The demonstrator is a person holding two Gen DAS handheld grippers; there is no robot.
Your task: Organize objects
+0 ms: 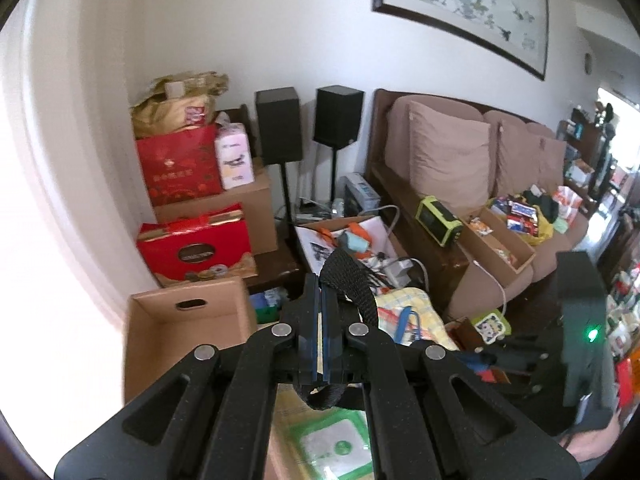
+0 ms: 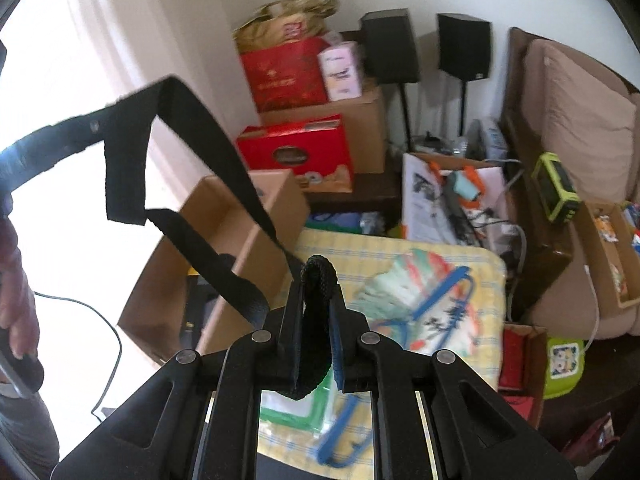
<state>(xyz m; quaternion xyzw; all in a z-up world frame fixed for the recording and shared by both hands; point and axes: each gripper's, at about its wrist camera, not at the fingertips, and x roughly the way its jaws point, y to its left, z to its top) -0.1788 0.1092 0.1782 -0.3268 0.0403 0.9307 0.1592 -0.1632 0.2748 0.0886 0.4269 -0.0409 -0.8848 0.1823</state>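
A long black webbing strap point(image 2: 192, 128) is held by both grippers. In the right wrist view my right gripper point(image 2: 316, 276) is shut on a folded part of the strap. From there the strap climbs up and to the left, folds over, and runs off the left edge. In the left wrist view my left gripper point(image 1: 321, 280) is shut on the strap point(image 1: 352, 276). One end sticks out above its fingertips, and a loop hangs below the jaws. A hand point(image 2: 16, 280) shows at the left edge.
An open cardboard box point(image 2: 240, 220) stands just beyond the grippers. To its right lies a yellow checked bag point(image 2: 400, 264) with blue handles. Red gift boxes point(image 1: 196, 248) are stacked by the wall. Two speakers point(image 1: 278, 124), a cluttered sofa point(image 1: 460, 160) and a green radio point(image 1: 438, 220) lie beyond. A black housing with a green light point(image 1: 580, 312) is on the right.
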